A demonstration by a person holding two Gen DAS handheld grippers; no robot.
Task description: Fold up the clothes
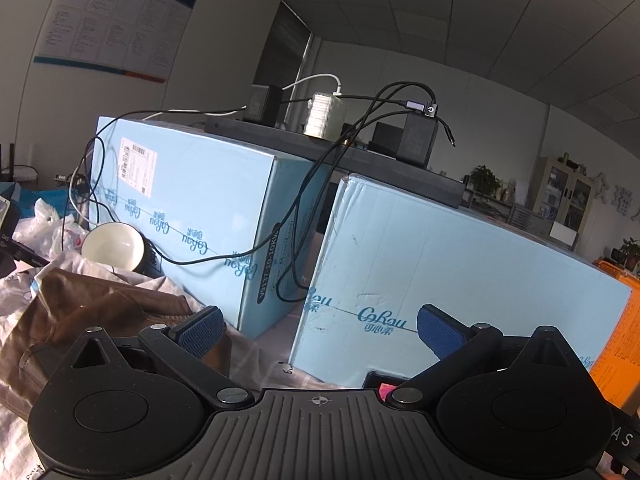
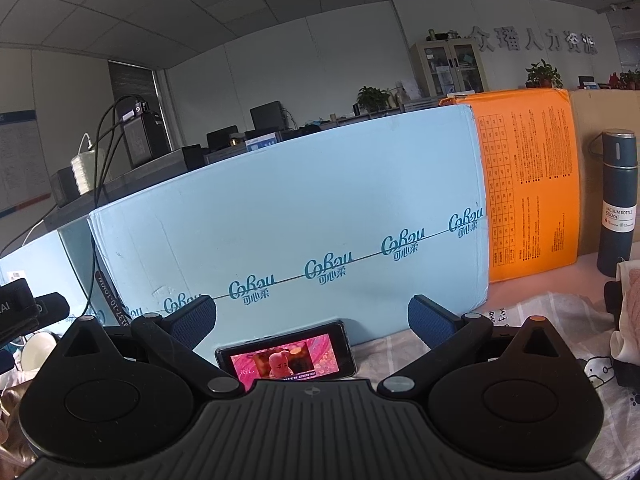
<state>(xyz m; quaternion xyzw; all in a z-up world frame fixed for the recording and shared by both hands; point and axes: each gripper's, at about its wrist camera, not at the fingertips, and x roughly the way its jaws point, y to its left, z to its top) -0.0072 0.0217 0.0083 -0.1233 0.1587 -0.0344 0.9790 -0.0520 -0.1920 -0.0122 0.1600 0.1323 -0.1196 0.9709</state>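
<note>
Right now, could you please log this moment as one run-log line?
left gripper: open, empty | right gripper: open, empty | brown garment: crumpled, unfolded, beside left gripper | phone: propped against blue box

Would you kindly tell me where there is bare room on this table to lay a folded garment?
Bare printed sheet lies between the phone, orange box and bottle. Crowded: the left, with brown garment, bowl and bags.
</note>
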